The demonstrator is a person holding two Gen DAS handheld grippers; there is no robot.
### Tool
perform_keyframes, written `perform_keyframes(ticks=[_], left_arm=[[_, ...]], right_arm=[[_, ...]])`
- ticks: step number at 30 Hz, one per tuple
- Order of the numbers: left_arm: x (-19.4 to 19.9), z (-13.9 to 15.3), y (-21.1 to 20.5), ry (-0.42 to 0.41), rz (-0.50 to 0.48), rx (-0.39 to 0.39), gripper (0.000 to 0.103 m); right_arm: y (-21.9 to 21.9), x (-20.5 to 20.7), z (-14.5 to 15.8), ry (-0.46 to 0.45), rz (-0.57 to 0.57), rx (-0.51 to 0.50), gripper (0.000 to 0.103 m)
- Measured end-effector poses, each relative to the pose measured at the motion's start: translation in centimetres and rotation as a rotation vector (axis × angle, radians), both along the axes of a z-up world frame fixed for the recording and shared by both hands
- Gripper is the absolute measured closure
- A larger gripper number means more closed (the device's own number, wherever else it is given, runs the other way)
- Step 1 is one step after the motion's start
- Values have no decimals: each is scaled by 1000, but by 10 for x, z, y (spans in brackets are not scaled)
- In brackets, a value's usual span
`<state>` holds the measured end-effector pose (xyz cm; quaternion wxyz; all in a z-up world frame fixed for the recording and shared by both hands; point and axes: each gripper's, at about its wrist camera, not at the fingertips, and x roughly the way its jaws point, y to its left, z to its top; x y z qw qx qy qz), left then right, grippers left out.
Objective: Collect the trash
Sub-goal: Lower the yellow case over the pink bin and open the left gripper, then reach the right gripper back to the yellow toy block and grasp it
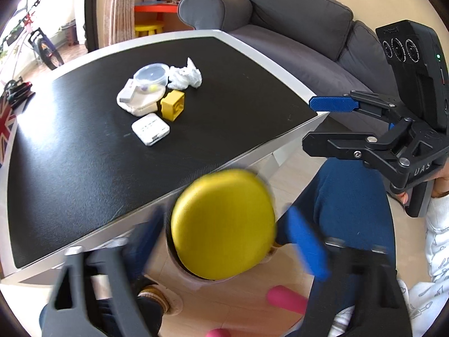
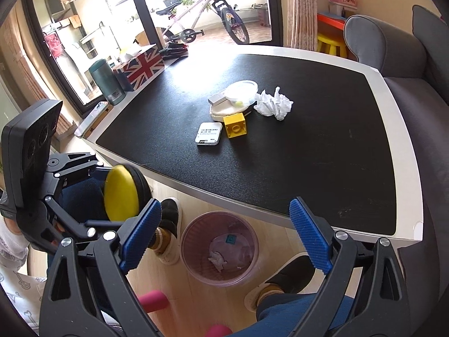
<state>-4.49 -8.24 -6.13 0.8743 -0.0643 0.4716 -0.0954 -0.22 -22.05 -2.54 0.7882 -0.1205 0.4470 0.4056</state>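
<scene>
one bin (image 2: pixel 219 248), one tissue wad (image 2: pixel 273 104), perhaps

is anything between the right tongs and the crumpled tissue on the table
Nothing visible. The right tongs are open above the bin on the floor, and the bare black tabletop runs clear up to the tissue. The yellow block lies left of that line.

— See the left black two-finger gripper with blue ribbed pads (image 1: pixel 227 238)? It tilts steeply down, jaws spread wide, a yellow disc between them with gaps on both sides.

— And the right black gripper with blue ribbed pads (image 2: pixel 224 236)?

— Tilted down too, jaws apart, nothing between them. A hand (image 1: pixel 437 191) in a white patterned sleeve holds its handle.
</scene>
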Motion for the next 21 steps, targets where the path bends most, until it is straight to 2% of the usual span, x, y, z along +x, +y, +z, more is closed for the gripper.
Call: perform_keyframes(ticks=[7, 21], left_arm=[[3, 3, 2, -6, 26, 20, 8], [2, 5, 12, -3, 56, 13, 7]], right_arm=[[-3, 1, -1, 2, -7, 4, 12], [2, 0, -4, 11, -2, 6, 11]])
